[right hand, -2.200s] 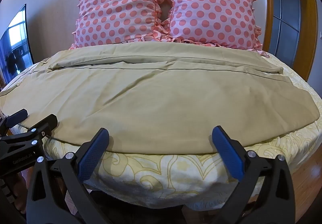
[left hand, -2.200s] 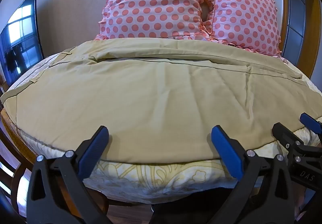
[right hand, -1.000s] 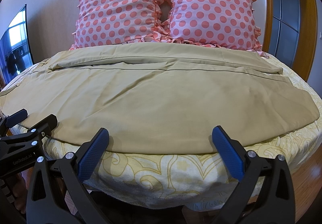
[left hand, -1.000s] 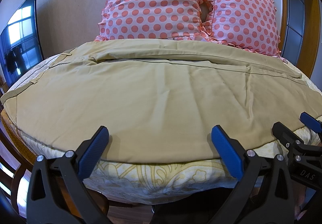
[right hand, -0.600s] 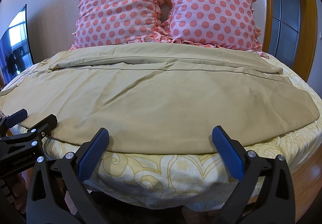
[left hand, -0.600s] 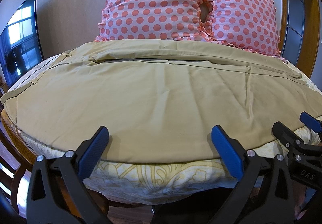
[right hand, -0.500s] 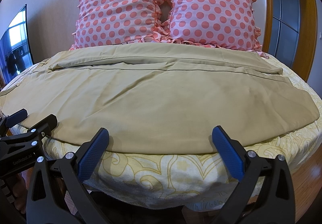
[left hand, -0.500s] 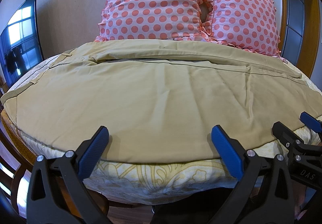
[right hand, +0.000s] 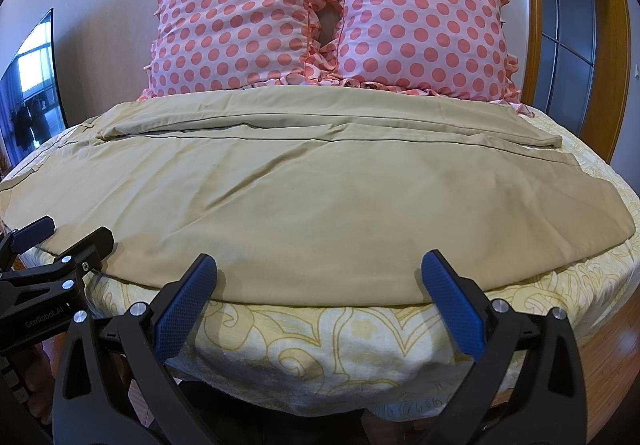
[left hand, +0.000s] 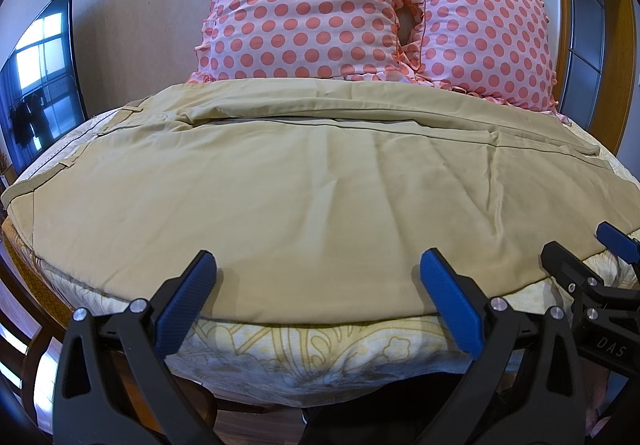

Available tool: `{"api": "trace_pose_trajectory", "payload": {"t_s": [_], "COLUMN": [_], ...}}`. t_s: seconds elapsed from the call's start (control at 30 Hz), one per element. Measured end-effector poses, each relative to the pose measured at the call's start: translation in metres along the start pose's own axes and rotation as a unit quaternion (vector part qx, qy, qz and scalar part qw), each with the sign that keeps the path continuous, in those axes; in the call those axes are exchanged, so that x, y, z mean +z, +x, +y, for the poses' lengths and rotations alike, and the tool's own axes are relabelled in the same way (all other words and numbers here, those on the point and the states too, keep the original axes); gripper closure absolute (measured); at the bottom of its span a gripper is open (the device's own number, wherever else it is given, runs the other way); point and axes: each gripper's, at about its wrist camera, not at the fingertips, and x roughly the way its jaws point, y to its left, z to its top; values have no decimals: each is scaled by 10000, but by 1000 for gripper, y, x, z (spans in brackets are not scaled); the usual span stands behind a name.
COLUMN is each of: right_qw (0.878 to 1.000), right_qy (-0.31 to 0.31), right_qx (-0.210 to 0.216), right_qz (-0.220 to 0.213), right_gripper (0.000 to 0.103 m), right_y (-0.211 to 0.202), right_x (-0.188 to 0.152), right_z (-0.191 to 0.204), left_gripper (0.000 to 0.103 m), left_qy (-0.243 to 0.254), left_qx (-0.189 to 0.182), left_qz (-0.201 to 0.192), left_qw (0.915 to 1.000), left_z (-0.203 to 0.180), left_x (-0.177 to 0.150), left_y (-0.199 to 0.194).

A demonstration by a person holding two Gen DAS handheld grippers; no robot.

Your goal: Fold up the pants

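Tan pants (left hand: 304, 197) lie spread flat across the bed, waistband at the left, leg ends at the right; they also show in the right wrist view (right hand: 320, 201). One leg lies behind the other. My left gripper (left hand: 318, 277) is open and empty, just off the near edge of the pants. My right gripper (right hand: 320, 277) is open and empty at the same near edge, further right. Each gripper shows at the side of the other's view: the right one (left hand: 588, 265) and the left one (right hand: 60, 241).
Two pink polka-dot pillows (right hand: 328, 17) stand against the wall behind the pants. The bed sheet (right hand: 328, 337) is cream with a yellow pattern and hangs over the near edge. A dark screen (left hand: 40, 81) stands at the left. A wooden door frame (right hand: 608, 45) is at the right.
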Motion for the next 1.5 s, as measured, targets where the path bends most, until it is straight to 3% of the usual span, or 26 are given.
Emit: {"api": "trace_pose_trajectory", "payload": {"t_s": [1.07, 1.17, 1.23, 1.33, 1.5], "right_qw": [9999, 9999, 10000, 9990, 9921], "right_qy": [-67, -45, 24, 204, 860], "right_qx": [65, 73, 28, -201, -916], "right_qz": [-41, 82, -90, -332, -56], "right_gripper": [1, 1, 1, 1, 1], "right_y": [2, -9, -13, -11, 55], "right_x": [-1, 15, 35, 84, 172], "right_z": [2, -17, -31, -69, -147], "left_gripper": [2, 2, 2, 2, 2], "left_qy": [19, -28, -139, -195, -170], "left_qx": [-28, -213, -351, -270, -155], "left_qz": [11, 154, 132, -32, -425], "left_qw": [10000, 9997, 9992, 9994, 9988], "left_z": [0, 4, 8, 15, 11], "left_x": [0, 7, 22, 45, 94], "left_y": [0, 0, -1, -7, -3]}}
